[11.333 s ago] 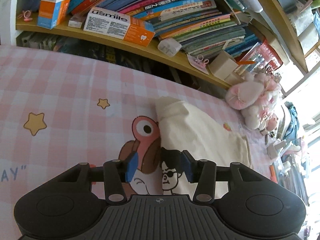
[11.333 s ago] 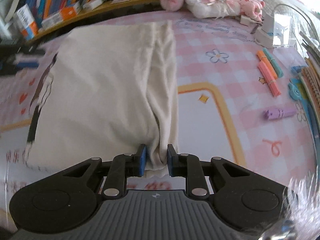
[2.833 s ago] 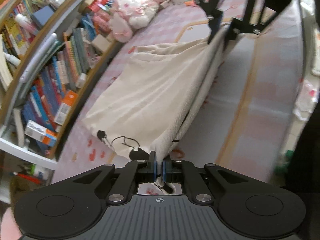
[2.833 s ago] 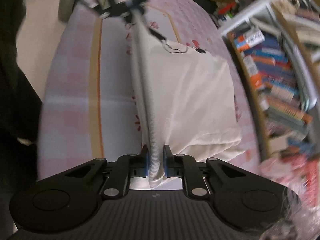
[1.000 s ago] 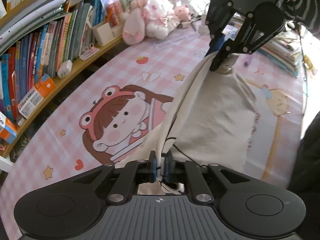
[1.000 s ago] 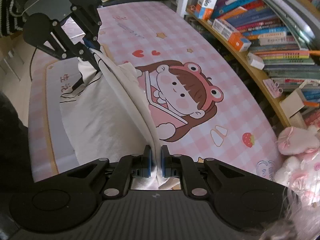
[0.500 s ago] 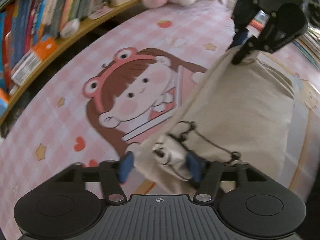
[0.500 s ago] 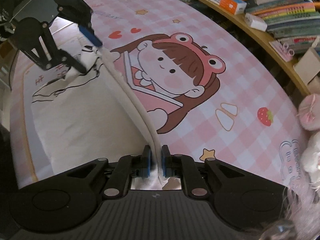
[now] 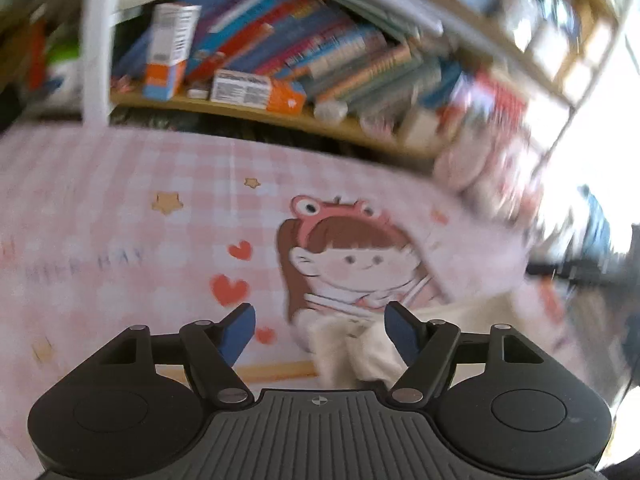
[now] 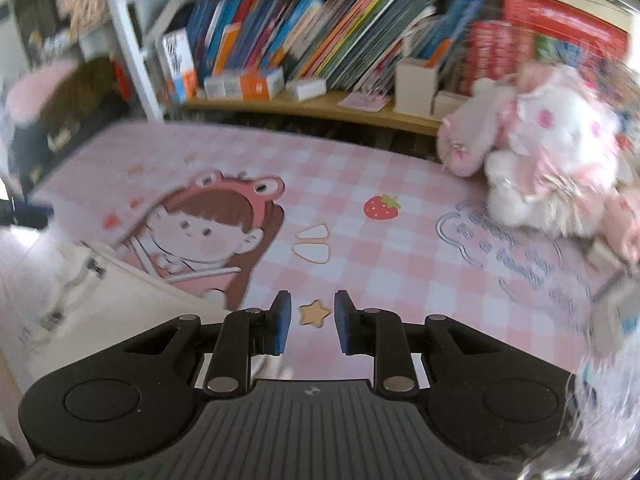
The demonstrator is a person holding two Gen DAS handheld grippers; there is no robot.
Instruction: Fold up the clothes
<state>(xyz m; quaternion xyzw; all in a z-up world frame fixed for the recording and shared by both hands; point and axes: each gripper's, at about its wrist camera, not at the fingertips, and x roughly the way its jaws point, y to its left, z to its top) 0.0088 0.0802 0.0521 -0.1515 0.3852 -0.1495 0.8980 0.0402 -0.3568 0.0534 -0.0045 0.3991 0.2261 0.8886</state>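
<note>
1. My left gripper (image 9: 318,326) stands wide, its blue pads well apart. A bunched corner of the cream garment (image 9: 360,356) sits low between them, close to the right-hand pad, though I cannot tell if it touches; neither pad presses on it.

2. My right gripper (image 10: 308,318) has only a narrow gap, and its jaws are opening. Nothing lies between the pads; through the gap I see only a small yellow star (image 10: 315,312) printed on the mat.

3. From the right wrist view, the cream garment (image 10: 100,304) lies flat on the near left part of the mat, left of my right gripper, with a dark line drawing on it near its far edge.

4. The pink checked mat (image 10: 400,248) covers the surface under both grippers. Its cartoon girl in a frog hat (image 9: 352,256) sits just beyond the garment's far edge.

5. A pink and white plush toy (image 10: 552,152) rests on the far right of the mat.

6. Behind the mat runs a wooden shelf (image 10: 320,106) packed with leaning books (image 10: 312,40) and a few small boxes. Both views are blurred toward their edges.
</note>
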